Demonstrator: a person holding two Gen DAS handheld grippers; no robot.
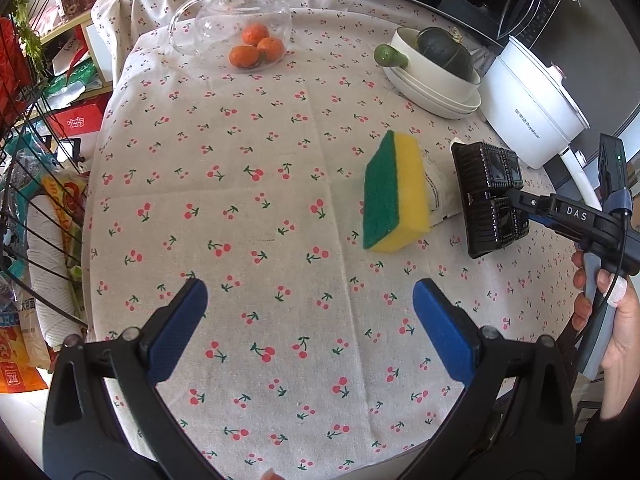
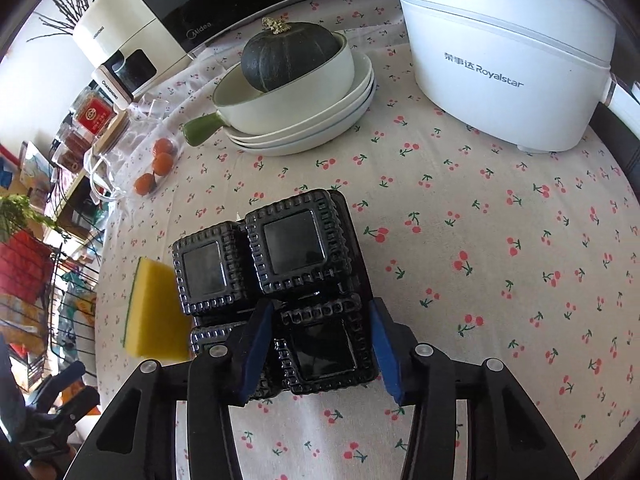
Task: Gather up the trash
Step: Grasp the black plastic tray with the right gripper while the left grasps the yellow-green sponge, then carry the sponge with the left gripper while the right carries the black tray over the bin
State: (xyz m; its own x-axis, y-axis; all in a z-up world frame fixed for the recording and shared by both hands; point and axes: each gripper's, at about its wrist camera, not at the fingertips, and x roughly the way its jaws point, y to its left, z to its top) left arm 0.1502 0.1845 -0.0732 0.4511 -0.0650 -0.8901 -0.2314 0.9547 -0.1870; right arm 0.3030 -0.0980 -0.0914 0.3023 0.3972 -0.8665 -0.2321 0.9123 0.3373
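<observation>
A black plastic snack tray (image 2: 280, 276) with square moulded cells is held up off the cherry-print tablecloth (image 2: 480, 240). My right gripper (image 2: 320, 320) is shut on one of its near cells, blue pads on both sides. In the left wrist view the tray (image 1: 490, 196) hangs upright at the right, pinched by the right gripper (image 1: 520, 200). A yellow and green sponge (image 1: 394, 192) lies next to it on a crumpled white wrapper (image 1: 438, 188). My left gripper (image 1: 310, 302) is open and empty, low over the near part of the cloth.
A glass teapot (image 1: 240, 20) and three oranges (image 1: 254, 46) stand at the back. A white pan with a dark squash (image 2: 292, 60) sits on stacked plates (image 2: 320, 128). A white Royalstar cooker (image 2: 508, 52) is at the right. A wire rack (image 1: 36, 200) stands left of the table.
</observation>
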